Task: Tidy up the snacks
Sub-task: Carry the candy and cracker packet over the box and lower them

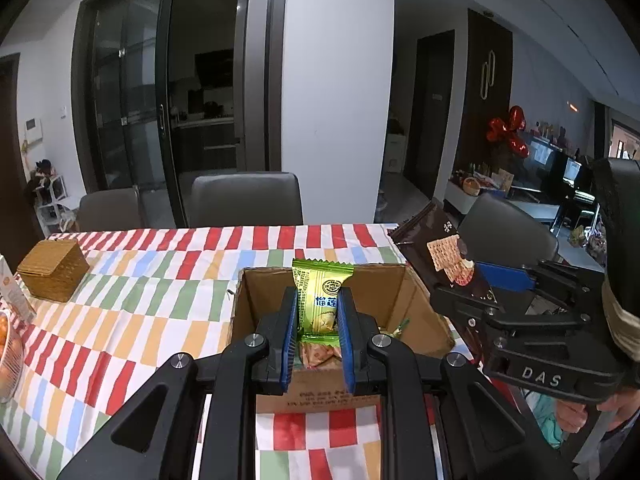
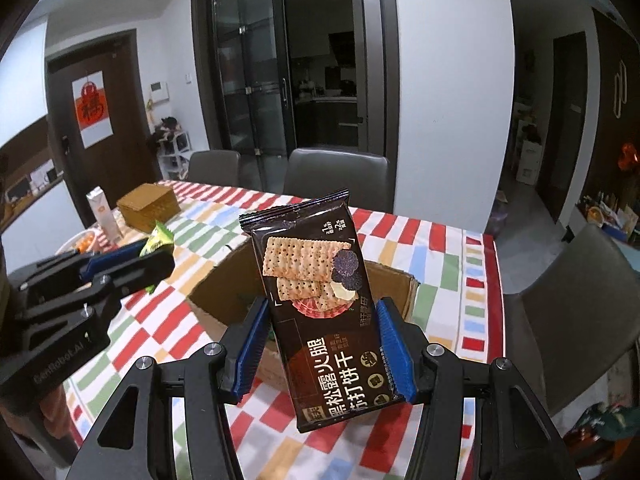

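My left gripper [image 1: 318,300] is shut on a green snack packet [image 1: 322,298] and holds it upright over an open cardboard box [image 1: 420,312]. Another wrapped snack [image 1: 318,354] lies in the box below it. My right gripper [image 2: 322,312] is shut on a dark cracker packet [image 2: 320,300], held upright above the box's [image 2: 400,284] near side. In the left wrist view the cracker packet [image 1: 444,252] and right gripper [image 1: 480,280] are just right of the box. In the right wrist view the left gripper [image 2: 156,256] with the green packet [image 2: 158,240] is at left.
The box stands on a table with a striped, checked cloth [image 1: 140,300]. A woven box [image 1: 54,270] sits at the far left, with a carton [image 2: 105,212] and a bowl of orange fruit [image 1: 8,354] near it. Grey chairs [image 1: 246,198] stand behind the table and at its right end [image 2: 576,312].
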Tool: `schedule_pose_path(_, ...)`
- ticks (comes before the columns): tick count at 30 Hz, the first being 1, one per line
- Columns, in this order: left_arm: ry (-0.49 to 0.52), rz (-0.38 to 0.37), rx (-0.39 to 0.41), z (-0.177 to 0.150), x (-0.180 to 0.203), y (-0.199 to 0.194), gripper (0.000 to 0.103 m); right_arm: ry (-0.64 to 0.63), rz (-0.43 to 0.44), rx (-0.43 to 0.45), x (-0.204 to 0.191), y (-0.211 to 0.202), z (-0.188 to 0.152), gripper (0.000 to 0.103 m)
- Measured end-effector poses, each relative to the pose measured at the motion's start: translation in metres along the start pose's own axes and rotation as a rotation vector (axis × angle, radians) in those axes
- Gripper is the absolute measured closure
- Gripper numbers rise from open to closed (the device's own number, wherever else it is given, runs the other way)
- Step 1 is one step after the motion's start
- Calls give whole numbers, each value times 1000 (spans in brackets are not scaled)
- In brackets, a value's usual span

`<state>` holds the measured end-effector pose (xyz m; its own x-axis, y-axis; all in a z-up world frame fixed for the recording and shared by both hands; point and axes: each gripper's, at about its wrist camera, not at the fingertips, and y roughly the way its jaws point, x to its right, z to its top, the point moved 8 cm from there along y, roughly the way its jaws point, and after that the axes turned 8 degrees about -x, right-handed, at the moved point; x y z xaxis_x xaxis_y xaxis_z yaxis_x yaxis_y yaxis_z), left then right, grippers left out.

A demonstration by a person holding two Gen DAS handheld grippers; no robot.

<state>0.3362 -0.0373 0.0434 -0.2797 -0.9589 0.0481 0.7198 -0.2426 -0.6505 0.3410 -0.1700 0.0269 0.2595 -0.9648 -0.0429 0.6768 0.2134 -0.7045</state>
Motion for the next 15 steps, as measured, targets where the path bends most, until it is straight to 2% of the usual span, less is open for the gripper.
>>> schedule_pose_path(9, 1, -30, -113, 5, -6, 50, 83, 11, -15, -76, 5, 38, 5, 48)
schedule_pose_path(15, 9, -34, -152, 1, -8, 72, 83, 27, -21, -117, 12, 63, 1, 48)
